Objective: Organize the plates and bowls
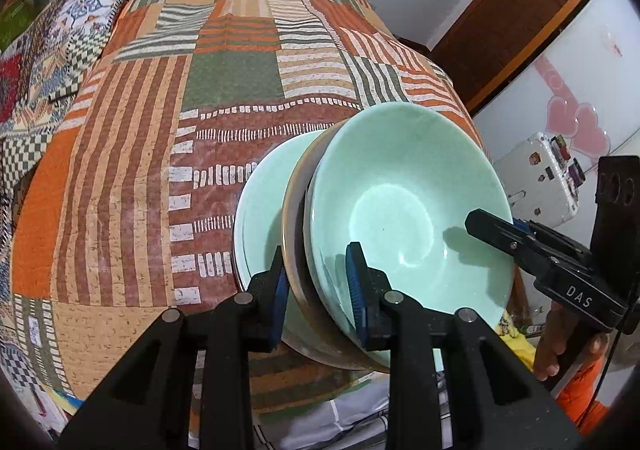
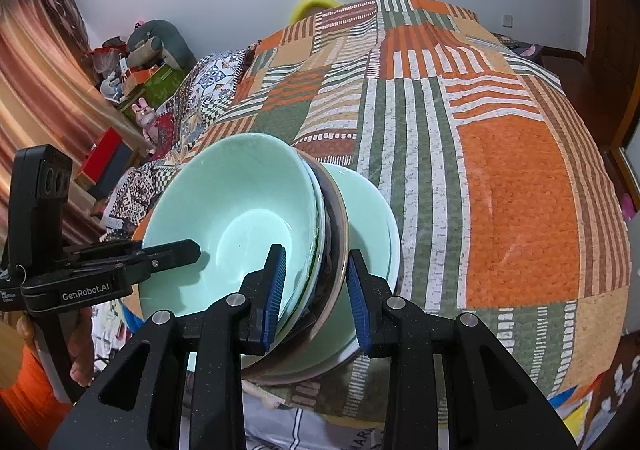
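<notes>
Gripping a stack of dishes from both sides

Clamping opposite rims, the left hand-held gripper [image 1: 318, 290] and right hand-held gripper [image 2: 316, 290] each pinch the nested stack: a pale green glazed ceramic bowl [image 1: 408, 209] on top, a brown-rimmed dish [image 1: 294, 217] beneath it, and a pale green plate [image 1: 260, 205] lowest. It is held just above the bed's orange, green and white patchwork quilt [image 1: 140, 169]
</notes>
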Demonstrator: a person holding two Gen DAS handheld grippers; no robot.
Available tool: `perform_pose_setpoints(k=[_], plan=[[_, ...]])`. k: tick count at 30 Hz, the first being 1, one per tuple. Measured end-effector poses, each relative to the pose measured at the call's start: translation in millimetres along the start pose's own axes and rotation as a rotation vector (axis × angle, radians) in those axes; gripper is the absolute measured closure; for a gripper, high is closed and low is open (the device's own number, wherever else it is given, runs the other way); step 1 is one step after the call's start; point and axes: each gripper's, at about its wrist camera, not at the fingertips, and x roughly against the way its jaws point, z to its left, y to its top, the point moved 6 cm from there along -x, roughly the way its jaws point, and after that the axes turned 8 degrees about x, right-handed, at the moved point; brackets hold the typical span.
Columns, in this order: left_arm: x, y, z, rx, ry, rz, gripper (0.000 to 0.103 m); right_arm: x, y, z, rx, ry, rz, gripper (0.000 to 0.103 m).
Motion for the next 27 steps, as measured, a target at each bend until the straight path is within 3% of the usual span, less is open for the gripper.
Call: perform_pose_setpoints(k=[5, 9, 14, 18, 22, 26, 27], plan=[[-3, 2, 6, 0.034, -0.03, 0.007, 0.075, -2, 4, -1, 0.002, 0.01, -0.011, 0.073], [1, 4, 4, 0.005, -0.003, -0.021, 0.075, -2, 6, 1, 0.031, -0.001, -0.012, 0.072], [34, 14, -9, -0.092, 0.057, -0.19, 0.073, 9, 13, 3, 0.05, -0.013, -0.058, 0.071], [53, 19, -13, -0.093, 0.057, -0.247, 0.064, 21, 20, 3, 0.062, -0.035, -0.097, 0.071], [72, 22, -19, -0.101, 0.058, -0.3, 0.063, 39, 24, 12, 0.111, -0.068, -0.14, 0.069], [103, 18, -35, -0.145, 0.069, -0.395, 0.062, 63, 32, 23, 0.149, -0.091, -0.211, 0.063], [110, 17, -40, -0.155, 0.07, -0.418, 0.058, 72, 36, 27, 0.159, -0.096, -0.238, 0.059]])
